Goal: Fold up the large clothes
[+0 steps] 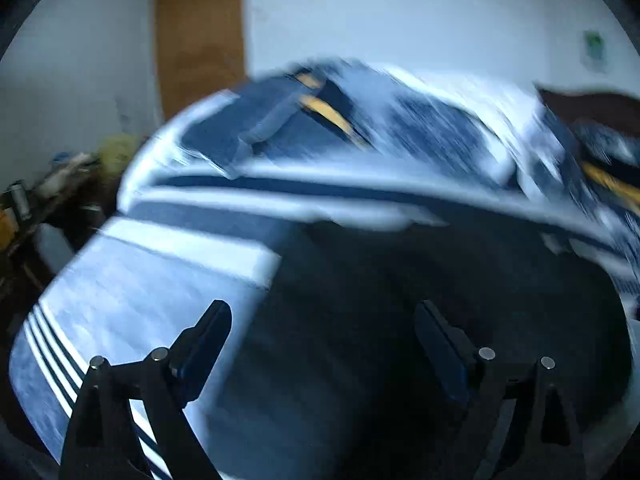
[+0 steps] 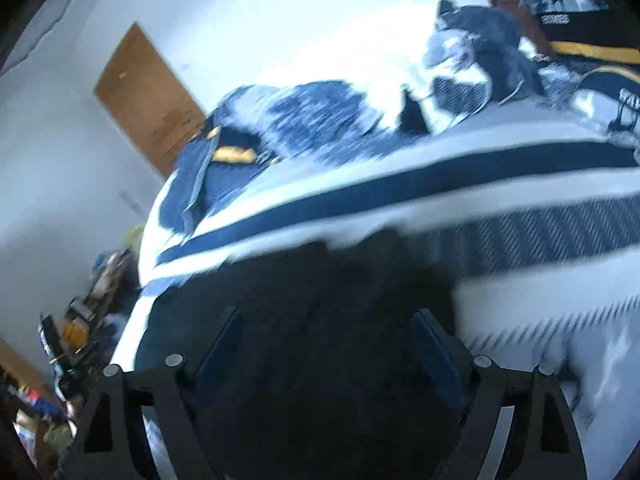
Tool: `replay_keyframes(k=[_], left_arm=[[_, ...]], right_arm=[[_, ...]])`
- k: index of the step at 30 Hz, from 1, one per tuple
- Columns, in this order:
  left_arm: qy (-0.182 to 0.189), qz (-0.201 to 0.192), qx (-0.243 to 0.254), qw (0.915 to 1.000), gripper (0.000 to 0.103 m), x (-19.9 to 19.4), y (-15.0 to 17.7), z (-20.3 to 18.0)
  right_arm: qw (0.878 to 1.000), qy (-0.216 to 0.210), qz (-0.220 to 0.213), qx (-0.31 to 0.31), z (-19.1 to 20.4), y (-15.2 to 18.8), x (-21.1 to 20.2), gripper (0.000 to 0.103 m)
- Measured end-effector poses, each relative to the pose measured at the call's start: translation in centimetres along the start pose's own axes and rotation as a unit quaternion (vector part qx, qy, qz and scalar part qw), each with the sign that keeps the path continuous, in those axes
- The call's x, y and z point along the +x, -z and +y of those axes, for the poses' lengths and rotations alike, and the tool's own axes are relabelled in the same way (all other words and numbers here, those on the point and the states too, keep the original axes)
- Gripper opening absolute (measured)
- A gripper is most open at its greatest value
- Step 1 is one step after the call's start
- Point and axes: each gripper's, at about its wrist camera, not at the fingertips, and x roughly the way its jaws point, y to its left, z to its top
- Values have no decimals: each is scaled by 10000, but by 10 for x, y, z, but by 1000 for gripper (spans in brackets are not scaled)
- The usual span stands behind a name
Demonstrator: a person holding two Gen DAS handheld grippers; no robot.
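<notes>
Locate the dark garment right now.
The dark garment lies on the striped bedspread, low-centre in both wrist views, directly ahead of the open left gripper and open right gripper, with the clothes pile beyond it.

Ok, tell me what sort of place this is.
Most likely a bedroom in a home. A bed with a striped blue and white cover fills the view, with clothes piled on it, a dark garment in front, and a wooden door in a plain white wall.
</notes>
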Motion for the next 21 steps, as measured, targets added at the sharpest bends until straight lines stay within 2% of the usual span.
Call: replay_keyframes(k=[3, 5, 6, 8, 10, 11, 14, 16, 17, 21], left_arm=[[12, 464, 68, 9989, 93, 24, 22, -25], [-258, 490, 162, 9983, 96, 41, 29, -32], [-421, 446, 256, 9978, 100, 45, 29, -34], [-680, 416, 489, 9956, 101, 46, 29, -41], [-792, 542, 562, 9938, 101, 43, 27, -45], [-820, 590, 544, 9934, 101, 41, 27, -45], [-887, 612, 549, 9927, 101, 31, 32, -45], [-929, 616, 545, 9923, 101, 35, 33, -52], [-967, 611, 548, 9919, 101, 34, 35, -53], [-1038, 704, 428, 9912, 101, 48, 26, -50]], right_arm=[[9958, 501, 408, -644, 8, 59, 27, 88], [9848, 1177, 421, -1204, 10, 83, 57, 89], [9778, 1366, 295, -1563, 10, 87, 68, 94], [9724, 1482, 56, -1801, 4, 85, 82, 103], [9614, 1449, -311, -2318, 6, 86, 98, 103], [9589, 1382, -342, -2455, 3, 88, 104, 103], [9683, 1427, -154, -2044, -1, 93, 99, 103], [9722, 1567, -344, -1703, -2, 110, 85, 103], [9701, 1588, -650, -1719, -2, 122, 80, 103], [9694, 1623, -492, -1778, 1, 122, 85, 103]])
